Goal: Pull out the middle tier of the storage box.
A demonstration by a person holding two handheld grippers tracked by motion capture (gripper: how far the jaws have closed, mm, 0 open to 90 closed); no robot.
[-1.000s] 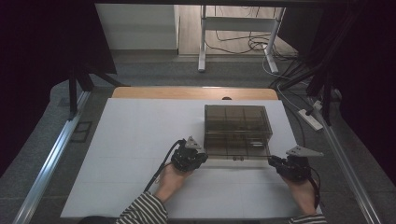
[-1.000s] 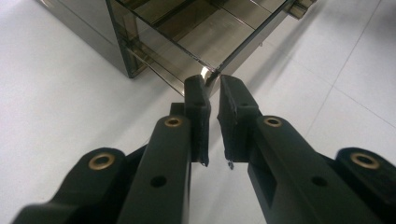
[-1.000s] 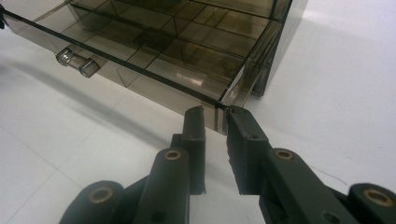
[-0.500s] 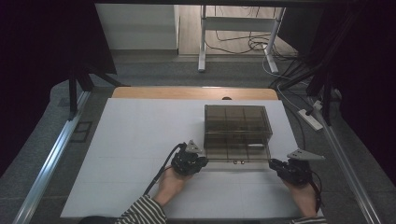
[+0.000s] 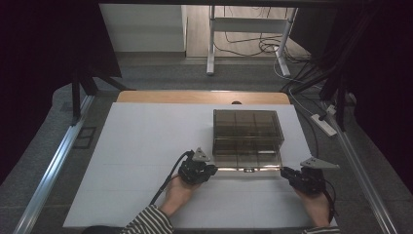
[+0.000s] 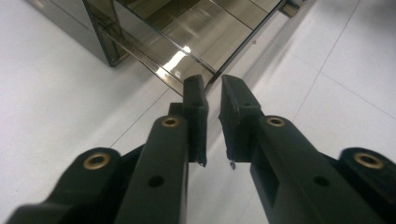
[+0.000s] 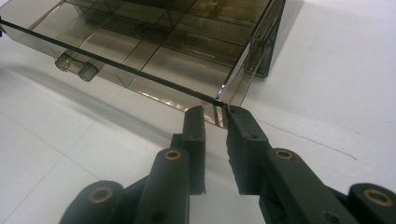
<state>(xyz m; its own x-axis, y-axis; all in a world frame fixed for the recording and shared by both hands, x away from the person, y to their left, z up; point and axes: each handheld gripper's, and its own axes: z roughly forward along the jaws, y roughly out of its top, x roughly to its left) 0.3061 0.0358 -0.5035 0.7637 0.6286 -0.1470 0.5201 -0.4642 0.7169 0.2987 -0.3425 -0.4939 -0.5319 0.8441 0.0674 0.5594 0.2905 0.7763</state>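
Note:
A smoky see-through compartment box stands on the white table, its thin lid lying over the compartments. My left gripper sits at the box's front left corner. In the left gripper view its jaws have just been opening, and a narrow gap now separates them, with the lid's corner edge just past the tips. My right gripper sits at the front right corner. Its tips stand slightly apart, and the lid corner reaches into the gap without being pinched.
Two small latches hang from the lid's front edge. White table surface spreads left of the box and in front of it. A wooden strip borders the far edge, and metal rails run along both sides.
Both hands stay where they were. A bright strip with the latches now shows along the box's front edge, where one second ago it looked dark.

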